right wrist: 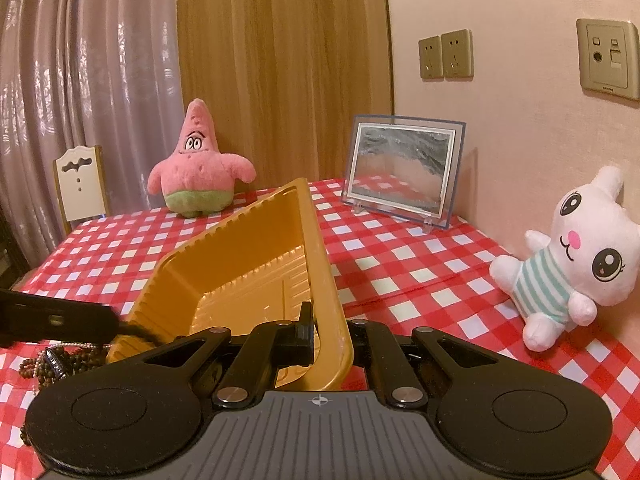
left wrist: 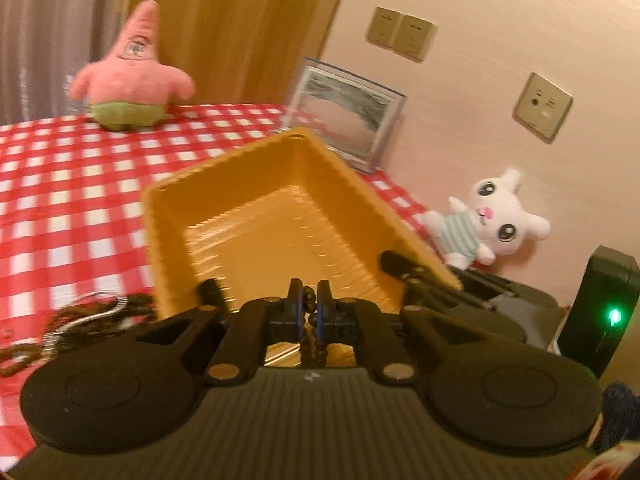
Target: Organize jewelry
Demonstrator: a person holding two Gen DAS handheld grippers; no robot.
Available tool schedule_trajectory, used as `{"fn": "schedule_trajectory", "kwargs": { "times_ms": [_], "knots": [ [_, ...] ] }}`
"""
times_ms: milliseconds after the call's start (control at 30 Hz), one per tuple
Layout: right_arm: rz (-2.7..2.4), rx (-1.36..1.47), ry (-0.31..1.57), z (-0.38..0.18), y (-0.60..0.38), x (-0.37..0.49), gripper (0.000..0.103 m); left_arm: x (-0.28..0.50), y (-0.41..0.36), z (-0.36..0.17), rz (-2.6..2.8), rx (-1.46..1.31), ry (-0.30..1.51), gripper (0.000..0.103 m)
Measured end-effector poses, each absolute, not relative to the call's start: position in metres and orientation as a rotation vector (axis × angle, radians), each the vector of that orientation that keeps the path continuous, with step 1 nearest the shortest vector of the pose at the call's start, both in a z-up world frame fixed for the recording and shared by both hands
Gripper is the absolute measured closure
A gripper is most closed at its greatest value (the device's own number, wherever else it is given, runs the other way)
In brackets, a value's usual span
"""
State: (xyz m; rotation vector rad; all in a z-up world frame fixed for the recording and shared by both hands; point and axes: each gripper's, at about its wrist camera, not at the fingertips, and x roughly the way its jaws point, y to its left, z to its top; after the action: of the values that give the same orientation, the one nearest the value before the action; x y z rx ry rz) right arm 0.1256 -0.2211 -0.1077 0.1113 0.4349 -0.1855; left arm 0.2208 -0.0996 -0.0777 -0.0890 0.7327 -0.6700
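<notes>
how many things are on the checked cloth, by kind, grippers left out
plush toys: 2 (pink star, white bunny)
picture frame: 1
yellow tray: 1
bead jewelry pile: 1, strands too tangled to count
total: 5

left gripper: jaws pinched on a dark bead strand, angled down | right gripper: clamped on the yellow tray's rim, angled down a bit

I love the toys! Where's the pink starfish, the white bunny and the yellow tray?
pink starfish (right wrist: 195,168), right wrist view, on its belly.
white bunny (right wrist: 576,256), right wrist view, on its face.
yellow tray (left wrist: 256,216), left wrist view, on its inside floor.
</notes>
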Motion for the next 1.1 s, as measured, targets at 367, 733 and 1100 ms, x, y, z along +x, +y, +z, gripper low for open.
{"fn": "schedule_trajectory", "kwargs": {
  "times_ms": [367,733,1100],
  "knots": [
    [-0.186,0.115,0.451,-0.110,-0.223,0.125,0.097,0.231,-0.117,-0.098,-0.686,-0.092,0.820,0.095],
    [-0.191,0.124,0.468,-0.113,-0.228,0.127,0.097,0.214,-0.062,-0.086,-0.488,-0.029,0.798,0.048],
    [-0.192,0.126,0.471,-0.114,-0.229,0.126,0.097,0.205,0.025,-0.093,-0.122,0.121,0.811,0.008]
  ]
}}
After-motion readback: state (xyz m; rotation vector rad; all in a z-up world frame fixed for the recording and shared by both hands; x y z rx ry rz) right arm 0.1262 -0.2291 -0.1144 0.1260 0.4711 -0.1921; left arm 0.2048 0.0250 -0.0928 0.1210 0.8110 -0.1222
